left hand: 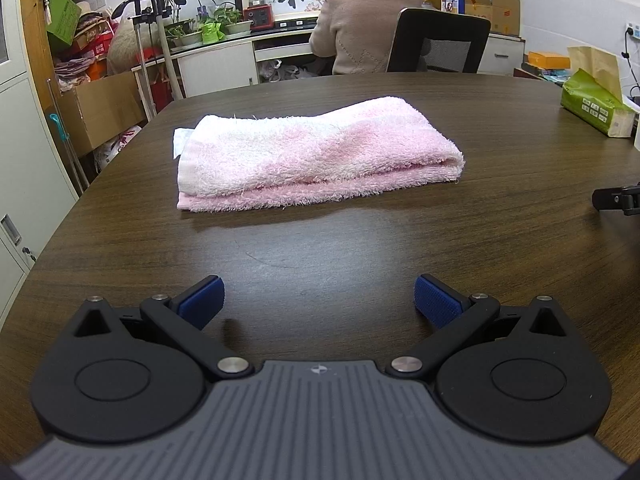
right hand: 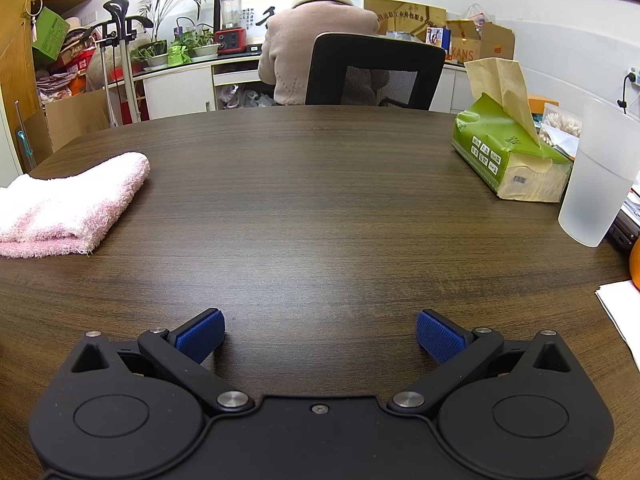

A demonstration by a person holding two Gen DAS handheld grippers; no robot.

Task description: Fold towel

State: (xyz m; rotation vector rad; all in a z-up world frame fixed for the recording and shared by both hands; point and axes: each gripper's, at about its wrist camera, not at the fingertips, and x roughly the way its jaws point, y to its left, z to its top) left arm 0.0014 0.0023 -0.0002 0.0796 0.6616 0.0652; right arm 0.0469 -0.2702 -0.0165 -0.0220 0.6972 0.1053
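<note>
In the left wrist view, a fluffy pink-and-white terry towel (left hand: 316,156) is seen lying on the dark wood-grain table (left hand: 320,248), already doubled over into a thick oblong, with a small white label sticking out at its far left corner. The left gripper (left hand: 319,300) is held low over bare table, well short of the towel, and its blue-padded fingers (left hand: 202,302) are spread wide apart with nothing between them. A black part, judged to belong to the other gripper, is glimpsed at the right edge. The layers are not squarely stacked: the bottom layer juts out along the near edge. If only the top layer were pinched, the stack could be peeled open rather than folded. If the pads were driven too low, the table could be scraped and the cloth pushed away instead of caught.

In the right wrist view, the towel (right hand: 68,208) is found far off to the left, well apart from the right gripper (right hand: 320,338), whose fingers are likewise spread and empty above the table. A green pack of brown tissues (right hand: 508,152) and a frosted translucent plastic cup (right hand: 596,184) stand to the right. The cup is tall and looks light, so a wide sweep of this gripper could tip it. A seated person in a beige coat (right hand: 316,40) is turned away beyond the table.
</note>
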